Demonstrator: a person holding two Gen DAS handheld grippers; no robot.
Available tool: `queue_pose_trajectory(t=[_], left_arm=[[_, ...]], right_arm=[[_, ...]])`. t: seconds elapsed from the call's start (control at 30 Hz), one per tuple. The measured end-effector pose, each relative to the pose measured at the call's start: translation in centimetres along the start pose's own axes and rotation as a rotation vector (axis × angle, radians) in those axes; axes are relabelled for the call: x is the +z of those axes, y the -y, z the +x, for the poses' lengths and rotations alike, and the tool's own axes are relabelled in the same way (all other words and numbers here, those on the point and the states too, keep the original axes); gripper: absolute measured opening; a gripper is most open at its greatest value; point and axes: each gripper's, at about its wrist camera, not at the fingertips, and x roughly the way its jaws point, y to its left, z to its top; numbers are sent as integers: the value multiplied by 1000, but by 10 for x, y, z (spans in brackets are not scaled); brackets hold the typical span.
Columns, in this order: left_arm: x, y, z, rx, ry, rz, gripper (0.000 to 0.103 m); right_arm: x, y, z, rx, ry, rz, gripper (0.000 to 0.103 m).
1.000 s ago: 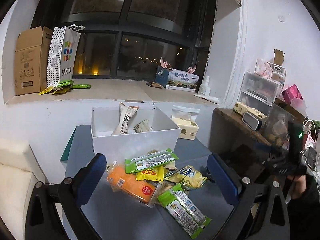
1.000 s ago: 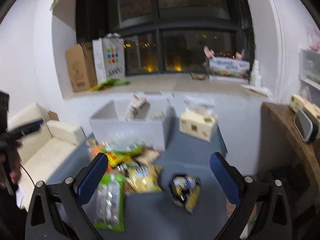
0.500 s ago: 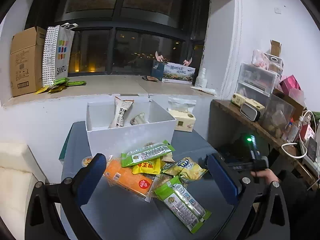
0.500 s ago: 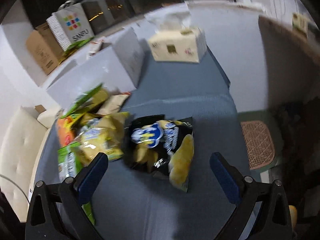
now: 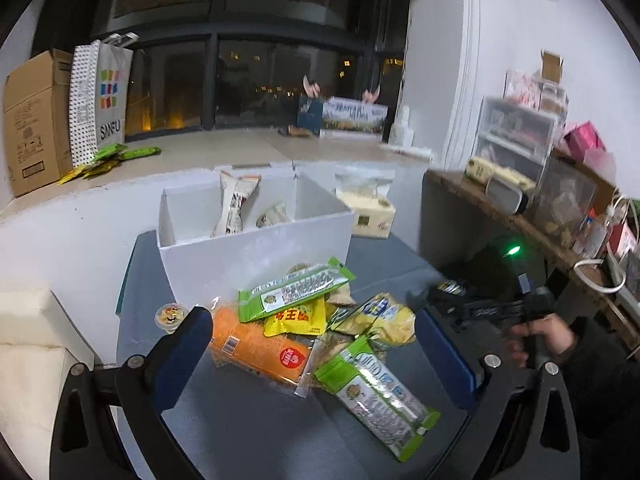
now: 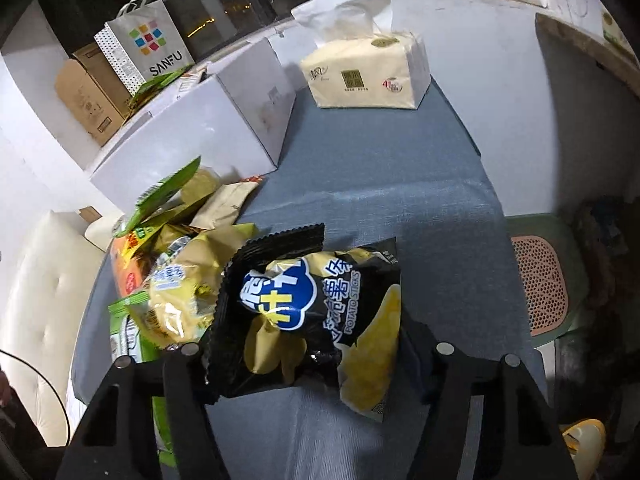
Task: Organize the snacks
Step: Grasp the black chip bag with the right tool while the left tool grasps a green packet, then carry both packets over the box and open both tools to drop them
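A pile of snack packs lies on the grey table in front of a white open box that holds two packs. In the left wrist view my left gripper is open above the pile, over an orange pack and a green pack. In the right wrist view my right gripper straddles a black potato-sticks bag; its fingertips are hidden by the bag and touch cannot be told. The white box stands beyond. The right gripper also shows in the left wrist view.
A tissue pack stands right of the box. A yellow chip bag lies left of the black bag. A small cup sits at the pile's left. A cream sofa borders the table's left edge; a cluttered shelf is on the right.
My right gripper has dropped down and forward onto the black bag, which now fills the space between its fingers. My left gripper has shifted only slightly.
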Motion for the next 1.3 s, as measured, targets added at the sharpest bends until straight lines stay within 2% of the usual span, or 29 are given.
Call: queue_pose_trajectory(t=[0.2,0.27,0.33,0.43,0.63,0.67,0.7,0.77,0.8,0.83,0.93,1.1,1.13,1.3], left_arm=[[6,11,74,38,-133,135,103],[6,18,96,50,-153,213,103],[5,28,123,111,-172,333,103],[2,34,157,148,-205,443,103],[4,30,203,181,-261,512,98],[5,27,208,187,-269,504,96],[7,25,211,184,-273,496,89],[10,18,214,106,-298,434,70],[12,15,215,71,-306,400,43],[14,12,214,52,-310,358,38],[16,13,202,55,-269,350,28],[30,2,163,-15,-180,250,16],[35,-5,149,-40,-146,204,13],[53,-46,99,-143,-11,-47,13]], right_arm=[[-2,-14,-33,34,76,-23,69],[-4,-22,-48,47,110,-38,69],[-6,-30,-61,62,128,-54,69],[-9,-38,-73,73,152,-71,69],[-13,-41,-82,85,176,-68,69],[-13,-41,-82,85,175,-68,69],[-14,-41,-80,87,171,-68,69],[-15,-40,-79,89,166,-66,69],[-15,-40,-78,92,165,-64,69],[-16,-40,-76,97,162,-60,69],[-17,-40,-73,108,154,-60,69],[-17,-43,-68,120,146,-66,69],[-17,-45,-67,122,145,-67,69],[-12,-57,-60,144,140,-85,69]])
